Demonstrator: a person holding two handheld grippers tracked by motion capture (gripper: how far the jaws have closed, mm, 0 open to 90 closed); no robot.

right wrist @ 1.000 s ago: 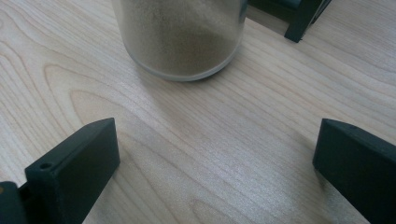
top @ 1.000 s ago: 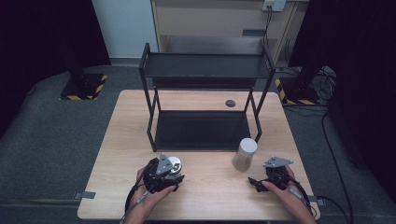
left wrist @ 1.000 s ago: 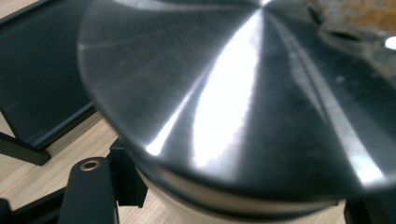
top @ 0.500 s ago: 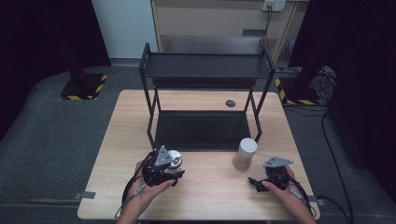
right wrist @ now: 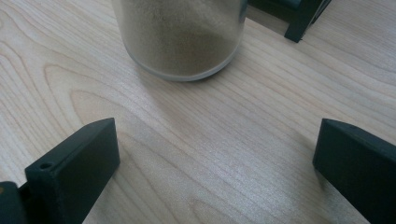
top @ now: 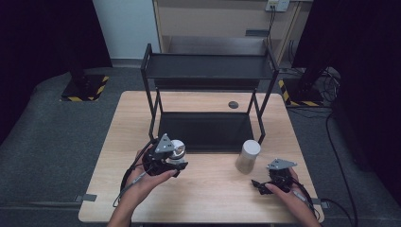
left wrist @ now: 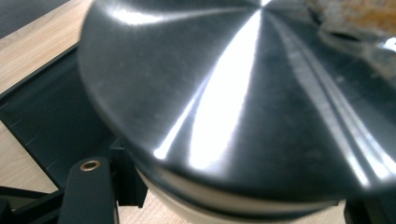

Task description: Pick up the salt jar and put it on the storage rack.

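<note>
1. So the left gripper (top: 176,166) has come up off the table (top: 208,198) with the metal-lidded jar (top: 178,149) in it; a second ago that jar sat lower and nearer the front edge, now it's lifted and has drifted toward the far side, just in front of the black rack (top: 204,126); the right gripper (top: 257,184) hasn't budged at all.

2. What I make of it: the pick-up part is done and this looks like the carry; my guess is the jar is headed for the rack's bottom shelf, which is right behind it; nothing has been set down yet.

3. Left jaws: clamped narrow on the jar, no sign of them letting go; in the left gripper view the shiny steel lid (left wrist: 243,93) sits right up against the camera, with the pale jar body just under it and one black jaw (left wrist: 88,191) poking up at the bottom left; the jar looks tilted toward the lens there.

4. Right jaws: standing wide, holding nothing, touching nothing; in the right gripper view they frame bare wood, with the second jar (right wrist: 180,37), the one with brownish powder, standing upright a little beyond them; in the high view that jar (top: 248,156) is on the table near the rack's right front leg, apart from the gripper.
</note>
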